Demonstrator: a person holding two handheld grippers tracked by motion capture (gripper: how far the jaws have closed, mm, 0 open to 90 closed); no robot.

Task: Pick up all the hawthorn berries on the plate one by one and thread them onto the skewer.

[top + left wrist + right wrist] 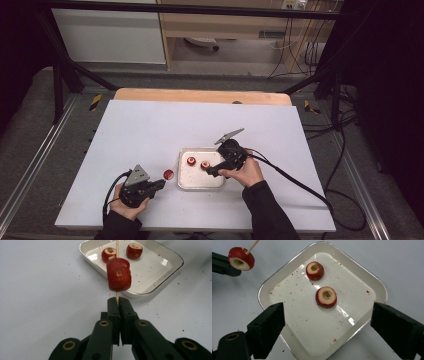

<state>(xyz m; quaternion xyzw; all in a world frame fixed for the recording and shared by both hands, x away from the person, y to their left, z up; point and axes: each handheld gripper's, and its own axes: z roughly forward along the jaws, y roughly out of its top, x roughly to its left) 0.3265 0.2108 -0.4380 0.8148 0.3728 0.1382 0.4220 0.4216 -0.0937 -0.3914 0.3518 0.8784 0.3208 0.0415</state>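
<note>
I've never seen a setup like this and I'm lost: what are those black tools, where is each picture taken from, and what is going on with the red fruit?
A person sits at a white table with a hand-held gripper in each hand. One picture looks down from above; the other two come from cameras riding on the grippers. The left hand-held gripper is shut on a thin wooden skewer with one cored red fruit piece threaded on it. The right hand-held gripper is open above a white tray, where two more fruit pieces lie.
</note>
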